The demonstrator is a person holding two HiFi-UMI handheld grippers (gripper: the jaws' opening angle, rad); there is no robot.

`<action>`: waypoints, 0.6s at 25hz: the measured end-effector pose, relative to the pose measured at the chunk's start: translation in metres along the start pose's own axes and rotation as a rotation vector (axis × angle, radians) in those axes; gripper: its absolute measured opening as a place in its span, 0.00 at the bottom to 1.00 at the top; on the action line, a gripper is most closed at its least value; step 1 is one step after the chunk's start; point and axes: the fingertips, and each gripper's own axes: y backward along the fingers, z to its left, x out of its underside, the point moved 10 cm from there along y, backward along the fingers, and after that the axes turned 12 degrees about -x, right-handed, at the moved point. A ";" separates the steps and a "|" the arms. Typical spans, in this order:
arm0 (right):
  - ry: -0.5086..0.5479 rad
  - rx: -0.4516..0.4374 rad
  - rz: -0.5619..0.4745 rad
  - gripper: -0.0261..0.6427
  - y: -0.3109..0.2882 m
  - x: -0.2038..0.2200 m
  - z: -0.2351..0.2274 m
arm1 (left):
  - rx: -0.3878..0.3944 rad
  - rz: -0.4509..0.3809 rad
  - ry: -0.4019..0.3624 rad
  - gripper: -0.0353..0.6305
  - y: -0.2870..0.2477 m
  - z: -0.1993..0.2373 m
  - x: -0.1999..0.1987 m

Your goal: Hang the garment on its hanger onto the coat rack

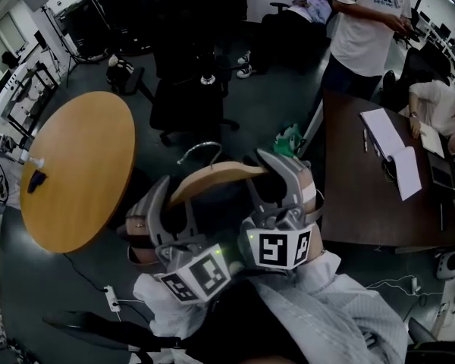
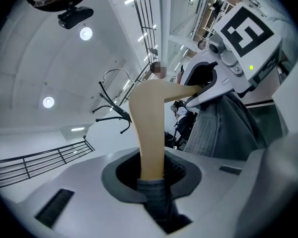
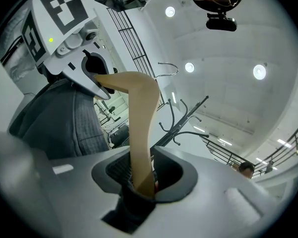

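Observation:
A pale wooden hanger (image 1: pixel 216 177) with a metal hook (image 1: pixel 199 152) is held level in front of me, one arm in each gripper. My left gripper (image 1: pixel 161 203) is shut on the hanger's left arm (image 2: pixel 149 133), with the pads clamped on the wood. My right gripper (image 1: pixel 284 174) is shut on the right arm (image 3: pixel 139 128). The grey checked garment (image 1: pixel 341 317) hangs from the hanger toward me and drapes beside the jaws (image 2: pixel 223 128) (image 3: pixel 64 118). The black coat rack (image 3: pixel 181 118), with curved hooks (image 2: pixel 111 108), stands beyond the hanger and apart from it.
A round wooden table (image 1: pixel 76 165) stands at the left. A dark desk (image 1: pixel 364 196) with papers is at the right, with a seated person (image 1: pixel 440 105) at it. Another person (image 1: pixel 364 29) stands behind. A black office chair (image 1: pixel 186 101) is ahead, a power strip (image 1: pixel 111 298) on the floor.

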 end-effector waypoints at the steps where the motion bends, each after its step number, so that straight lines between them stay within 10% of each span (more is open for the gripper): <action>1: 0.001 0.003 0.001 0.19 -0.010 0.003 -0.003 | 0.001 -0.003 0.001 0.14 -0.011 -0.002 0.003; 15: 0.040 0.087 0.001 0.20 -0.135 0.066 -0.101 | -0.022 -0.062 0.024 0.14 -0.185 -0.025 -0.016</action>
